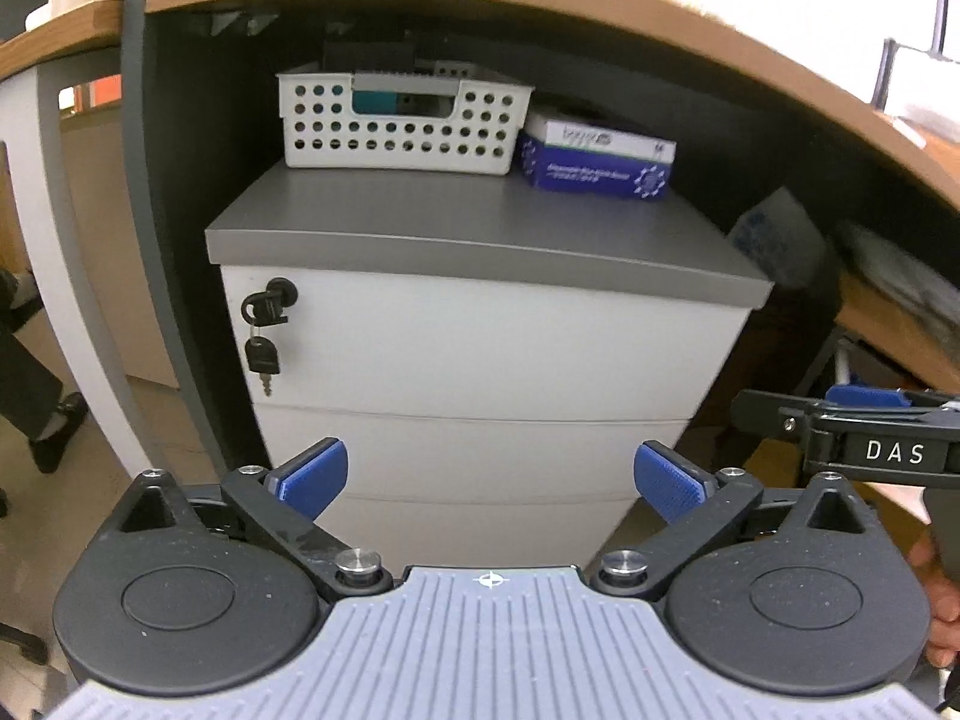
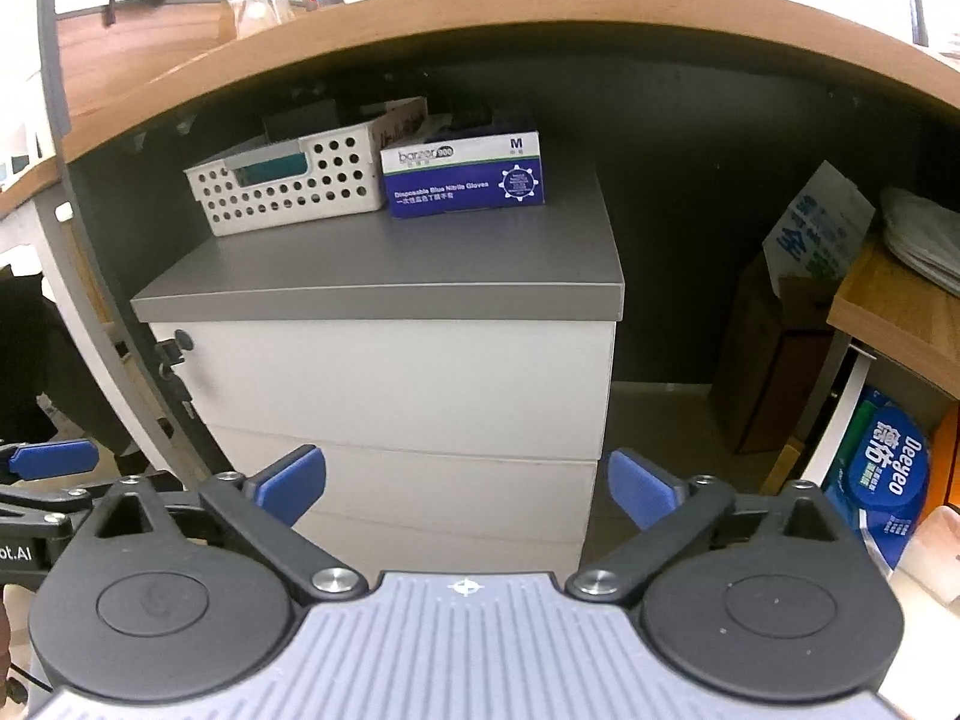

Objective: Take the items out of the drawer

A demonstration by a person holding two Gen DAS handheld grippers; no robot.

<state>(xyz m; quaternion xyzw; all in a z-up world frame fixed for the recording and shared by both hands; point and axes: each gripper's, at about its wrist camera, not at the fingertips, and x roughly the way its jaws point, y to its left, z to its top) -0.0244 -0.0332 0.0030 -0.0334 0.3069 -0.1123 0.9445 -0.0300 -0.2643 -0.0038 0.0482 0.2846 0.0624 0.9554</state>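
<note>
The white three-drawer pedestal cabinet with a grey top (image 1: 480,348) stands under the wooden desk, all drawers shut. The left gripper (image 1: 491,477) and right gripper (image 2: 467,483) hover before its lower drawer fronts, jaws spread wide and empty. Judged step: approach, before any drawer is opened. The next move calls for a purchase on a drawer edge; no handles are visible. A black key (image 1: 262,355) hangs from the top drawer's lock. The drawer contents are hidden, and the bottom drawer is partly blocked by the gripper bodies.

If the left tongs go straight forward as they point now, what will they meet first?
Probably the closed white front of the drawer cabinet, around its middle drawer; the open left tongs hold nothing, and depth is unclear.
</note>
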